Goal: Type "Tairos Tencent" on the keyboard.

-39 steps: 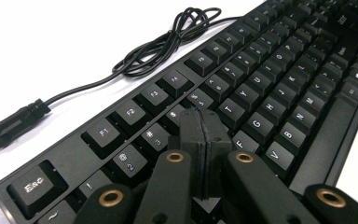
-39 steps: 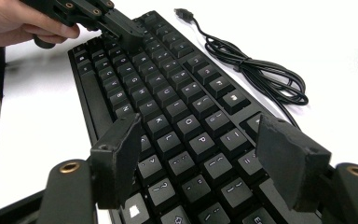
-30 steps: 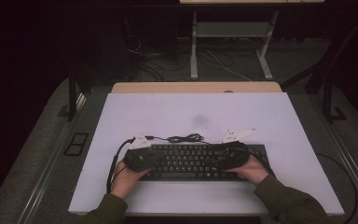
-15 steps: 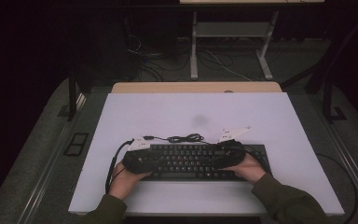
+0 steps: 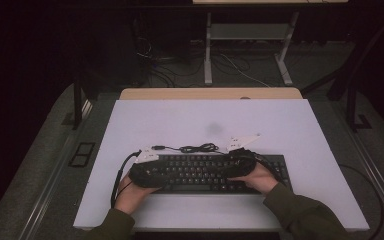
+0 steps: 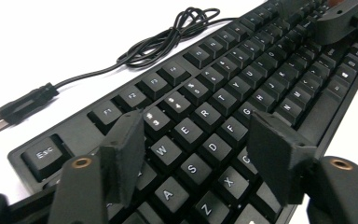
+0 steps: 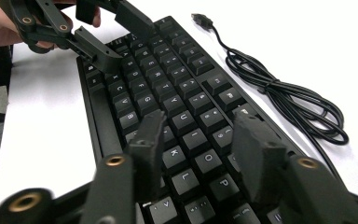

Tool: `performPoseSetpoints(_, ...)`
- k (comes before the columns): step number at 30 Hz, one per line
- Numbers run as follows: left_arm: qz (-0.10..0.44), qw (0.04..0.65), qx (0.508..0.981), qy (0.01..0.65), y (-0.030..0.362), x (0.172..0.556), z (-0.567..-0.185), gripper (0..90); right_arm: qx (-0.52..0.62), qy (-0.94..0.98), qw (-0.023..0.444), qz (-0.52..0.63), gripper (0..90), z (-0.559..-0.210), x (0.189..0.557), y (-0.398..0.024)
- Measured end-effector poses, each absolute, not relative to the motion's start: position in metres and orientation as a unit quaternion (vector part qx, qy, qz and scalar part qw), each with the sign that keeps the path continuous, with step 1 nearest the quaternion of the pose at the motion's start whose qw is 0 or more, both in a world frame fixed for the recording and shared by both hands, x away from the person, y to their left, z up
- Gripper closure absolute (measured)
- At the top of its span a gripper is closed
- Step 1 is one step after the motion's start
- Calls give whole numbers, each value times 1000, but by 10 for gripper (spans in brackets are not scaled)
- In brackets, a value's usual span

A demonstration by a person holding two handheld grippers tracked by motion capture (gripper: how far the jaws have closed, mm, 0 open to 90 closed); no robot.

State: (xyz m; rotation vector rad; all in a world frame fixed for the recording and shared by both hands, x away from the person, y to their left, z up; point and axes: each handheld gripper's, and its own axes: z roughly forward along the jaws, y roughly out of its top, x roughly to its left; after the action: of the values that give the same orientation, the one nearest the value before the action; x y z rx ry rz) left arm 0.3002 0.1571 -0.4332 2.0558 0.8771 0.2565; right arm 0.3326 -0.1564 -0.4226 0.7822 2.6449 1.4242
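On table [image 5: 280, 125]: keyboard [image 5: 205, 172] long axis left-right; left claw [image 6: 196, 154] opening, right claw [image 7: 200, 149] closing, both empty.

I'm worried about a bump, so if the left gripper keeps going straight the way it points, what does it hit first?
Probably the keyboard: the left gripper, jaws open and just widened with nothing between them, points low along the keys. Farther along that line sits the right gripper; depth is hard to judge.
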Motion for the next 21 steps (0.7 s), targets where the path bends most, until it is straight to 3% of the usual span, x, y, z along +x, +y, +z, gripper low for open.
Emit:
performPoseSetpoints(16,106,433,824,349,156,297,-434,265,224,867,-3,446,874,-427,327,-141)
performPoseSetpoints(21,107,433,825,347,155,297,-434,259,221,868,-11,445,894,-428,326,-136)
